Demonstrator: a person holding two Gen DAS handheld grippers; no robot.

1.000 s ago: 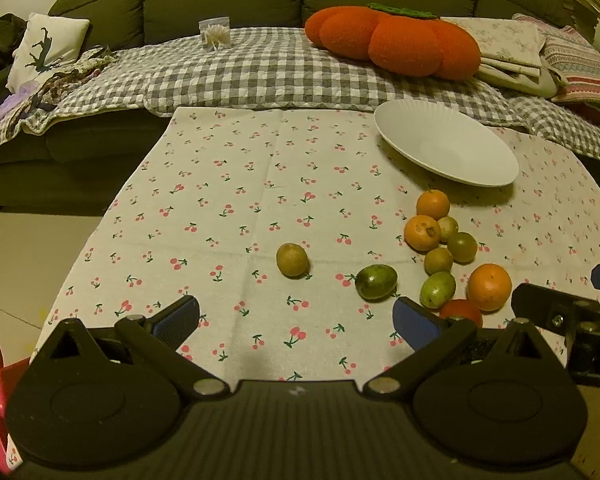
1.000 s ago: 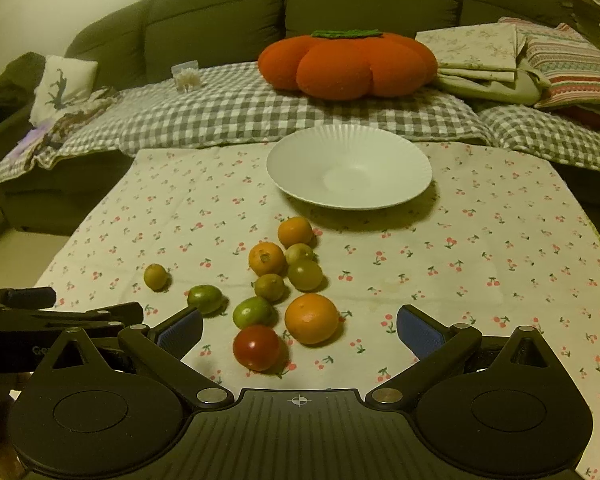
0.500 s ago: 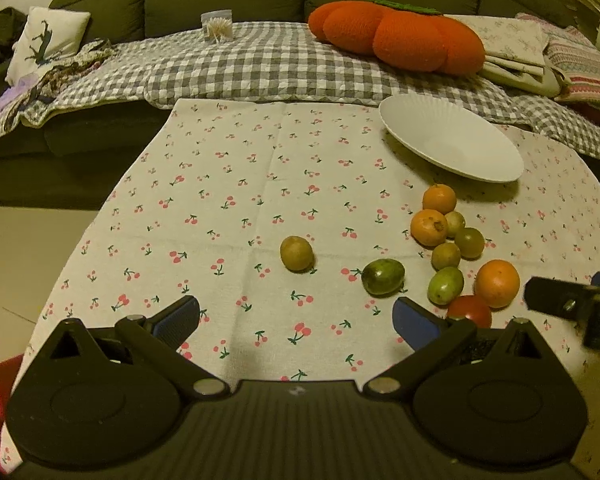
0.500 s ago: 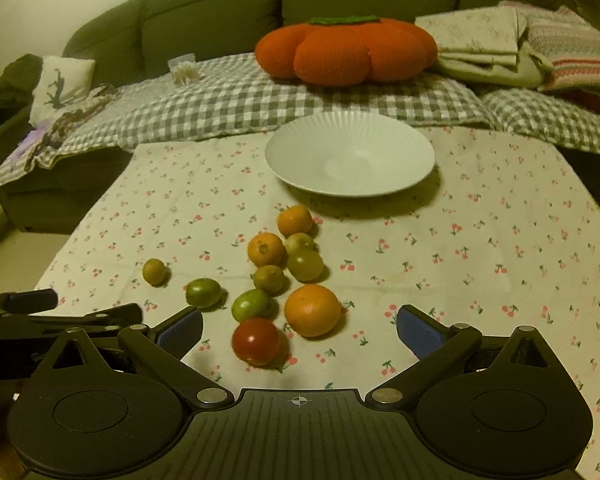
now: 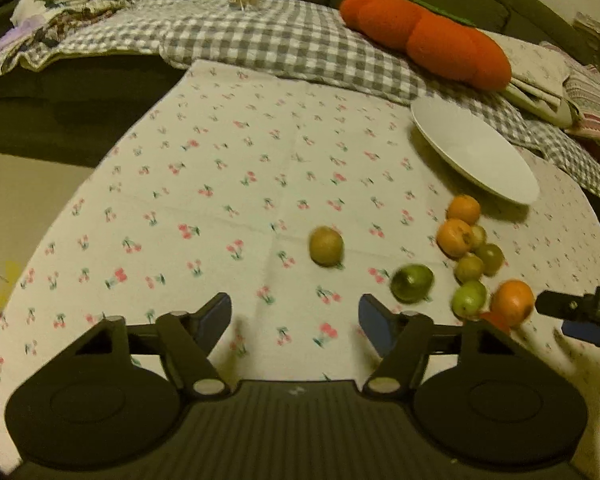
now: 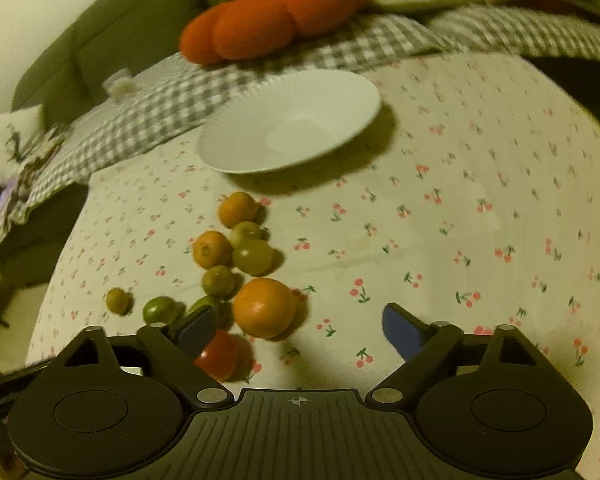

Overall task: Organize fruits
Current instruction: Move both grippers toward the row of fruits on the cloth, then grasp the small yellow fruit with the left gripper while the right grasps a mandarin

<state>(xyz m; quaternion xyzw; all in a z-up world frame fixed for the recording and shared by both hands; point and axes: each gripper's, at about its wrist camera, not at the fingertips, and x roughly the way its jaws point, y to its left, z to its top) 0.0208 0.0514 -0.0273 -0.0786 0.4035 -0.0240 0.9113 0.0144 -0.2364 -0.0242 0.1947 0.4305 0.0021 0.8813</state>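
My left claw and right claw are both closing, each empty; the big orange sits at 11 o'clock of my right claw.

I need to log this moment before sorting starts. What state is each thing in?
white plate: empty, on the tablecloth.
large orange: loose on the cloth, ungripped.
red tomato: on the cloth beside the right gripper's left finger.
left gripper: jaws closing, nothing between.
right gripper: jaws closing, nothing gripped.
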